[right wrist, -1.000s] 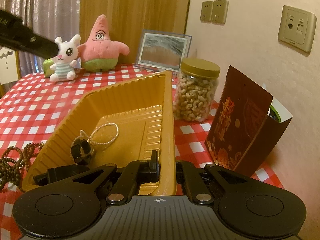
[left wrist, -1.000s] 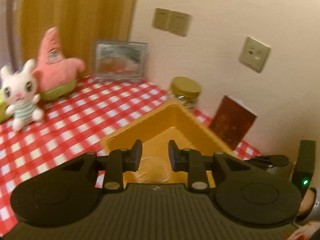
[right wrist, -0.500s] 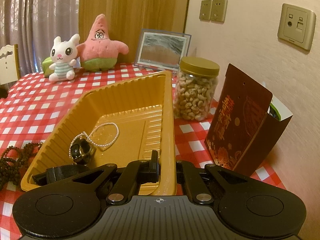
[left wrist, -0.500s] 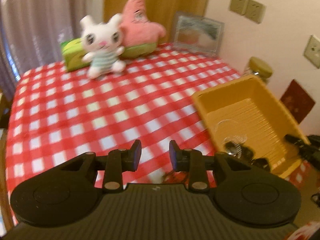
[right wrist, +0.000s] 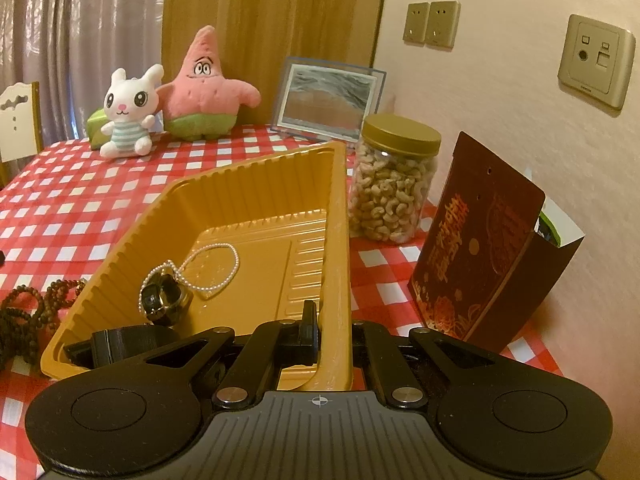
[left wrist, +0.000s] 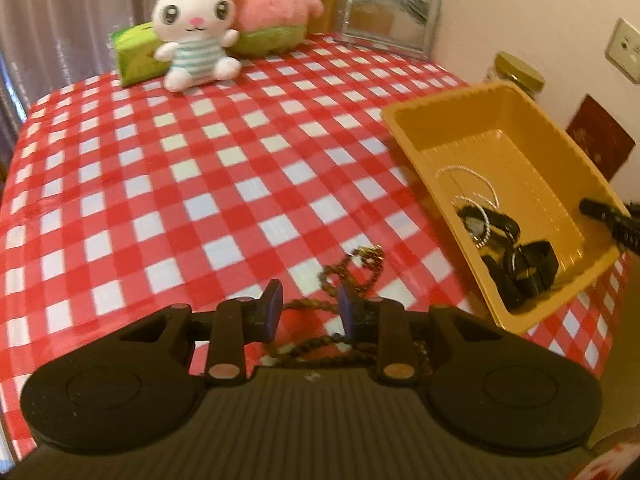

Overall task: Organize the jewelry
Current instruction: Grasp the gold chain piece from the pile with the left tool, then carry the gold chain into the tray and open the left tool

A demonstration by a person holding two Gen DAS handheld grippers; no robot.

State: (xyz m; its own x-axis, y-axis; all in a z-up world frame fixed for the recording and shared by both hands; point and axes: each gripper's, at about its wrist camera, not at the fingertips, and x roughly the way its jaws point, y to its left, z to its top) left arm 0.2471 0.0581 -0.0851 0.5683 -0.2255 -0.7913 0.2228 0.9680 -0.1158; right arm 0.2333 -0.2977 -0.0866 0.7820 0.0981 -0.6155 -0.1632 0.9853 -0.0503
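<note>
Left claw [left wrist: 307, 312] tilts down over bead necklace [left wrist: 352, 276].

We see a red-checked table [left wrist: 200, 184] bearing a yellow tray [left wrist: 436, 100], brown beads [left wrist: 360, 268], plush toys [left wrist: 192, 32], a nut jar [right wrist: 394, 184] and a picture frame [left wrist: 388, 12].
</note>
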